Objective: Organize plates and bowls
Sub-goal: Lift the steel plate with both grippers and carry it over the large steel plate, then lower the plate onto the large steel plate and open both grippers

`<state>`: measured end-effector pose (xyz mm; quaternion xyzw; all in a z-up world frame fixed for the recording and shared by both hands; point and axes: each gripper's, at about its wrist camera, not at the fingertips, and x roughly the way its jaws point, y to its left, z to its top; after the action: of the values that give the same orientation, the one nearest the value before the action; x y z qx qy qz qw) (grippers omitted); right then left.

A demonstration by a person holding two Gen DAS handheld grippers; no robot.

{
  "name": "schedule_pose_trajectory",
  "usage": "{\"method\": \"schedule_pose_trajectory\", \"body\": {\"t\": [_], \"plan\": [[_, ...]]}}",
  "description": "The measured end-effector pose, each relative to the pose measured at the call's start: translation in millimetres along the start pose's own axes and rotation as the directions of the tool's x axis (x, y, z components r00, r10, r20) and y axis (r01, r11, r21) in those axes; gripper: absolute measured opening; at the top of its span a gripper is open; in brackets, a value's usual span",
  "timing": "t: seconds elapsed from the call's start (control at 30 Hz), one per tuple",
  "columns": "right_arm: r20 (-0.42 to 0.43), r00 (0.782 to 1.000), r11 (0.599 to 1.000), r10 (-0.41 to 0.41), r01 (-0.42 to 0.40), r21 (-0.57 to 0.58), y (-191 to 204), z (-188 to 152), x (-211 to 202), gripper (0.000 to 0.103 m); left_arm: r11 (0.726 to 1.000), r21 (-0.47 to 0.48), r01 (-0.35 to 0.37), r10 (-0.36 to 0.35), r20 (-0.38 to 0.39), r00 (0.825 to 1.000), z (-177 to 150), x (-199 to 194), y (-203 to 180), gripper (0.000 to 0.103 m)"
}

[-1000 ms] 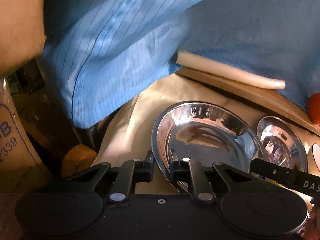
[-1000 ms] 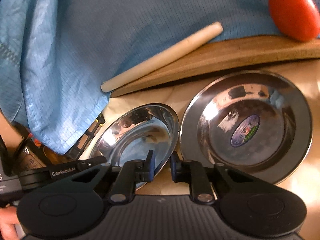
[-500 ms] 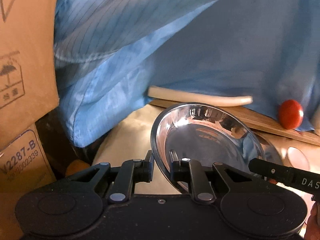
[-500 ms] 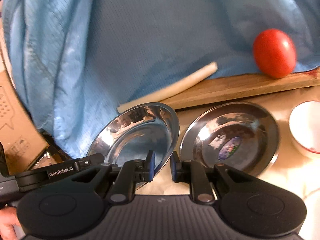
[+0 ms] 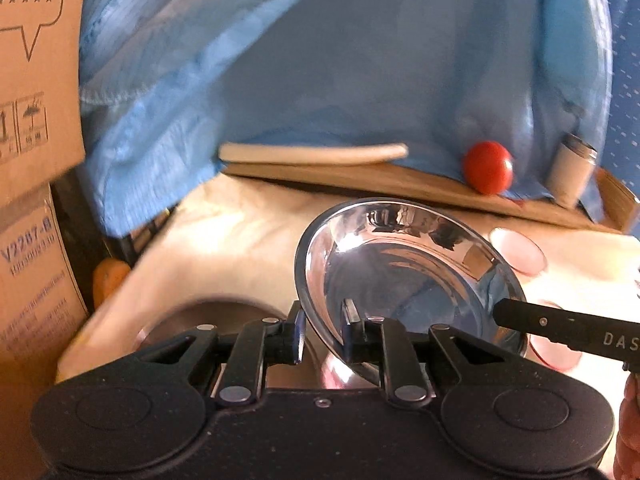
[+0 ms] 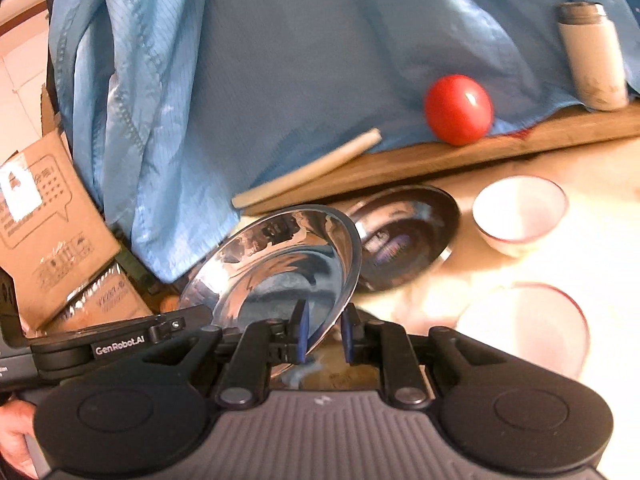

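Observation:
A shiny steel plate (image 5: pixel 404 276) is held tilted above the cream-covered table (image 5: pixel 240 240) by both grippers on opposite rims. My left gripper (image 5: pixel 322 338) is shut on its near rim. My right gripper (image 6: pixel 323 338) is shut on the same plate (image 6: pixel 280 268) at its other rim. A second steel plate with a sticker (image 6: pixel 404 236) lies on the table behind it. A blurred steel dish (image 5: pixel 216 320) shows below the left gripper. A white bowl with a red rim (image 6: pixel 518 212) and a white red-rimmed plate (image 6: pixel 532 324) sit to the right.
A wooden board (image 6: pixel 480 152) at the back carries a red tomato (image 6: pixel 458 110), a pale rolling pin (image 6: pixel 308 170) and a white bottle (image 6: pixel 592 60). A blue cloth (image 6: pixel 300 60) hangs behind. Cardboard boxes (image 5: pixel 32 120) stand at the left.
Both grippers have lifted the steel plate up off the table and pulled back. The stickered plate now lies farther away, and the white bowl and white plate have come into view.

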<state>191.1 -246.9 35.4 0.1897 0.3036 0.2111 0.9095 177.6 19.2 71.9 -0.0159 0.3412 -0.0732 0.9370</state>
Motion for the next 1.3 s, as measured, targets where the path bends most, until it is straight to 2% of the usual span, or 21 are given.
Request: {"method": "schedule_pose_trajectory", "body": {"t": [0.27,0.5,0.87,1.3], "plan": [[-0.014,0.999,0.999,-0.039,0.038,-0.039,-12.7,-21.2,-26.7,0.019,0.999,0.019,0.043,-0.043,-0.023,0.999,-34.2,-14.4,-22.4,0.024],[-0.047,0.996,0.993,-0.070,0.066,-0.095,-12.1,-33.0,-26.5,0.019,0.998,0.053,0.025,-0.023,-0.045,0.999,-57.5,-21.7,-33.5,0.027],[-0.071,0.993,0.982,-0.089,0.076,-0.174,-2.8,-39.5,-15.6,0.020,0.999,0.052,-0.006,0.010,-0.076,0.997,-65.7,-16.1,-25.5,0.028],[-0.069,0.992,0.980,-0.101,0.088,-0.177,-4.5,-35.2,-17.4,0.022,0.997,0.077,0.020,-0.013,-0.090,0.996,-63.7,-13.3,-30.4,0.033]]}}
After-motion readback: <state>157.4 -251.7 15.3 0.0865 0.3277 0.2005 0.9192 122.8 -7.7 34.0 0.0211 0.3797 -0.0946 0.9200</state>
